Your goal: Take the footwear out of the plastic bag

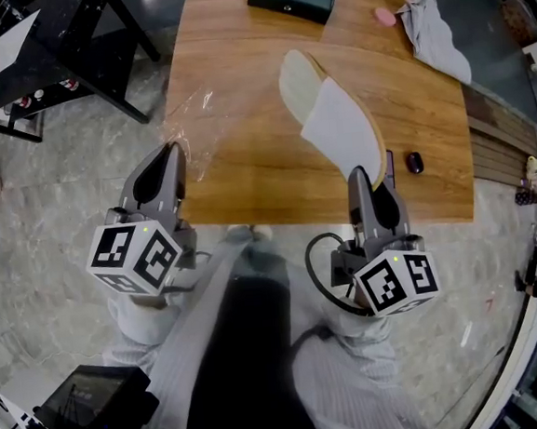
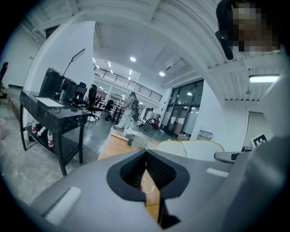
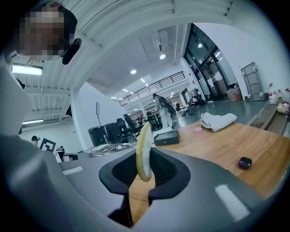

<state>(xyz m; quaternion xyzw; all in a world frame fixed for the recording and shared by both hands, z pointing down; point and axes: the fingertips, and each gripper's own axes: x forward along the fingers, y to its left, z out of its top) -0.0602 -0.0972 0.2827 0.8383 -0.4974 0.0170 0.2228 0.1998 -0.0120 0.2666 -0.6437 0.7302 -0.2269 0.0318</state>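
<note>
Right gripper (image 1: 369, 176): jaws clamped on the heel end of the slipper (image 1: 335, 124). The right gripper view shows the sole edge-on and upright between the pads.

Left gripper (image 1: 168, 154): jaws fully closed. The clear film of the plastic bag (image 1: 190, 122) runs up to its tips and appears to be pinched there.

Position of the footwear: the slipper is held over the table (image 1: 256, 177). Its long axis runs from the right gripper away from the person and slightly to the left, with the toe at the far end. The bag lies to the left of the slipper, crumpled at the table's left edge, and bare wood shows between the two. The slipper therefore appears to be clear of the bag.

Governing relation: the slipper is at the right gripper and the bag is at the left gripper, so the two separate along a left-right line. The right hand alone carries the footwear.

Likely next step: lower the slipper flat onto the open wood ahead of the right gripper. Keep it short of the small dark object (image 1: 414, 162) on its right, then release
</note>
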